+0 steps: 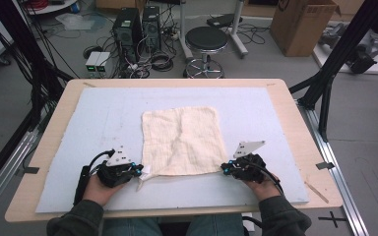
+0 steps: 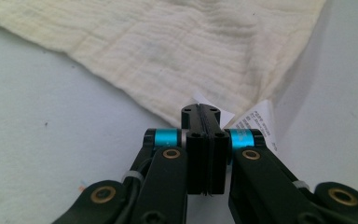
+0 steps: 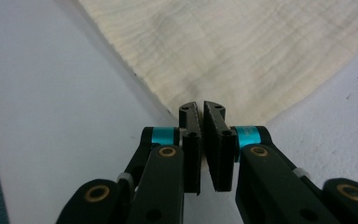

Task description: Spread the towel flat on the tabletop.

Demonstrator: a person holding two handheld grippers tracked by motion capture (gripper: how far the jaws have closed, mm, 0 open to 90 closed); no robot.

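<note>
A cream crinkled cloth (image 1: 182,140) lies spread flat on the pale blue mat (image 1: 103,113). My left gripper (image 1: 139,169) sits at the cloth's near left corner. In the left gripper view the jaws of my left gripper (image 2: 200,112) are pressed together on that corner of the cloth (image 2: 191,46), beside a white care label (image 2: 260,122). My right gripper (image 1: 224,168) is at the near right corner. In the right gripper view the jaws of my right gripper (image 3: 201,108) pinch the corner of the cloth (image 3: 242,51), with cream fabric showing between the pads.
The mat covers most of a wooden table (image 1: 54,142). A thin wooden stick (image 1: 316,191) lies near the table's right front edge. Beyond the table stand a black stool (image 1: 205,42), computer towers (image 1: 135,29) and a cardboard box (image 1: 302,24). Black frame posts flank both sides.
</note>
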